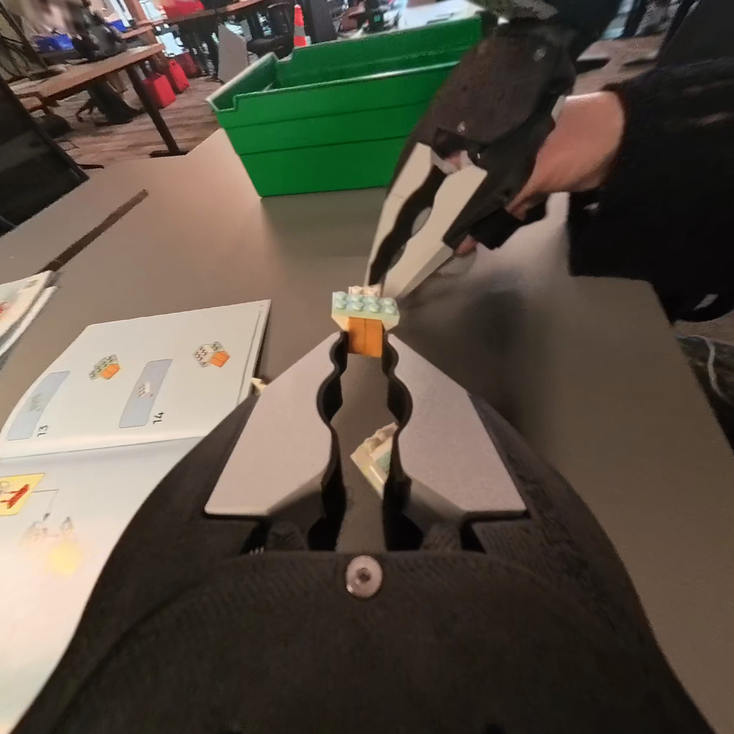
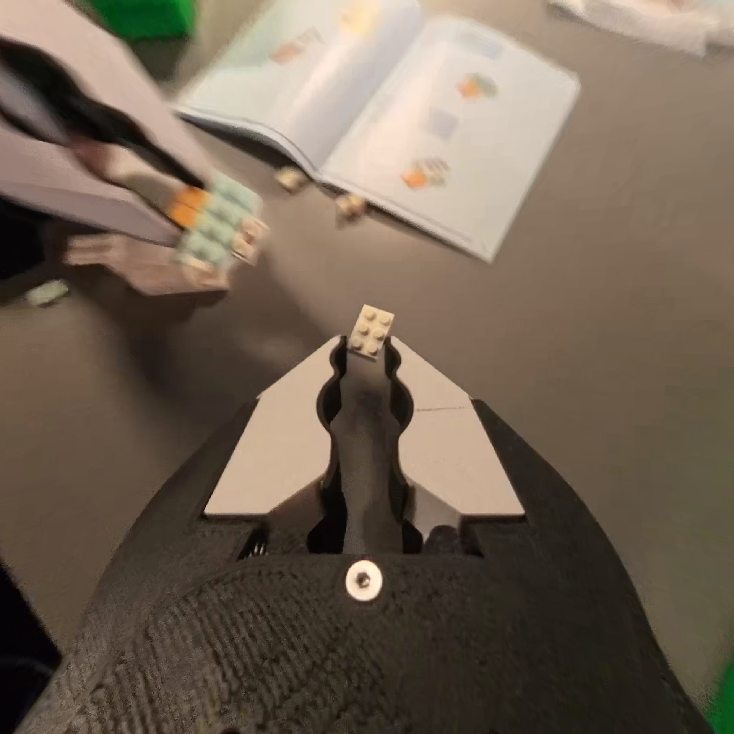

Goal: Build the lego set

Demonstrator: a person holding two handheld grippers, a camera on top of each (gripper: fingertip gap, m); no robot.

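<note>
Left gripper (image 1: 364, 341) fills the near foreground, fingers clamped on the orange brick (image 1: 364, 337) beneath a pale-green plate (image 1: 363, 308); the sub-assembly is held above the grey table (image 1: 198, 246). Instruction booklet (image 1: 135, 377) lies open to its left. Right gripper (image 2: 367, 343) pinches a small cream plate (image 2: 370, 331) at its short end. Judgement: parts are light, rigid and slippery; edge grips risk pivoting, so hold the flat sides.

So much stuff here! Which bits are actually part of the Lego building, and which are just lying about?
In use:
left gripper, holding the orange-and-mint assembly
right gripper, holding a white plate
open booklet
loose pieces beside the booklet

Lying about:
green bins
background desks
traffic cone
</note>
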